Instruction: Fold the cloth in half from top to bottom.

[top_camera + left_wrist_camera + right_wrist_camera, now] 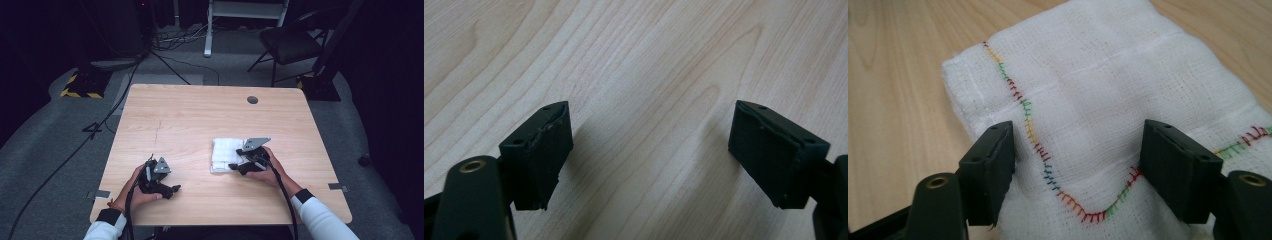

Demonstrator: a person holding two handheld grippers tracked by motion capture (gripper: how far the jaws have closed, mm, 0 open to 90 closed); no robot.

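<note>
Folded white muslin cloth (1108,95) lies on worktop (190,120), right of centre. Right tool (1078,165) spread wide over it; left tool (649,150) released, empty. Risk judged: only 1 layer pinched, folds pulled apart.

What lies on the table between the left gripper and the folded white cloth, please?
Nothing: in the high view, bare wood of the table separates the left gripper from the white cloth, where the right gripper rests.

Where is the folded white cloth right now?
In the high view the folded white cloth lies right of centre on the wooden table, under the open right tool, whose jaws straddle its rainbow-stitched hem.
</note>
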